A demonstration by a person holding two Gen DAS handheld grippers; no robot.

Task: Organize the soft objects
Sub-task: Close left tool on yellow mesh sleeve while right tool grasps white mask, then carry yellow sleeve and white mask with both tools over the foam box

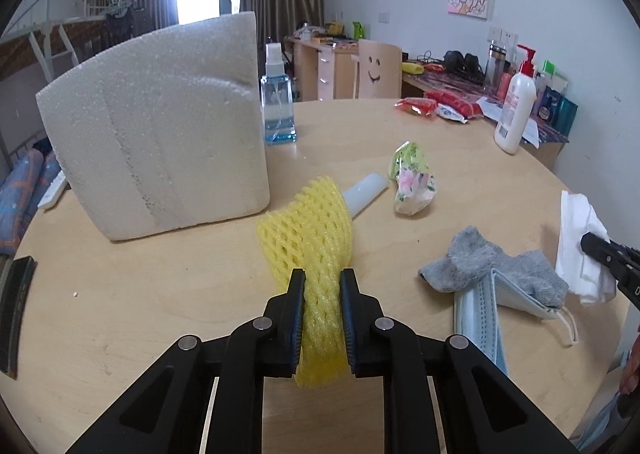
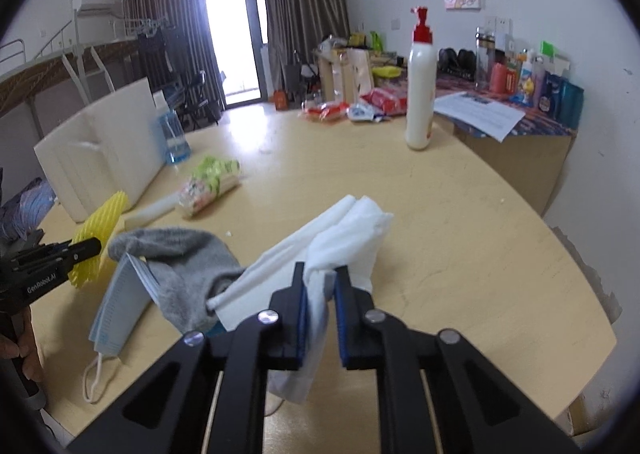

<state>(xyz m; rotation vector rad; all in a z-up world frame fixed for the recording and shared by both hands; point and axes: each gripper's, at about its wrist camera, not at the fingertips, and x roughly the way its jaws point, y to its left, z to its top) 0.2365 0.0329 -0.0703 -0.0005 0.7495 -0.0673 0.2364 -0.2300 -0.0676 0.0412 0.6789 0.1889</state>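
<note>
Nearest me on the left, bare tabletop point(image 1: 120, 314) runs out to the round table's curved edge, giving free room on that side. My left gripper point(image 1: 322, 278) has its pads pressed into the yellow foam net point(image 1: 308, 230), pinching its near end while the rest slopes toward the table. My right gripper point(image 2: 320, 274) is nipped down on a fold of the white tissue point(image 2: 344, 238), which drapes between the jaws. Between the two lie a grey sock point(image 1: 480, 258) overlapping a blue face mask point(image 1: 480, 318). Farther on I see a white tube point(image 1: 366, 192) beside a floral tissue pack point(image 1: 414, 182). The big foam block point(image 1: 160, 126) walls off the far left; the lotion bottle point(image 2: 420, 94) stands near the far right edge.
</note>
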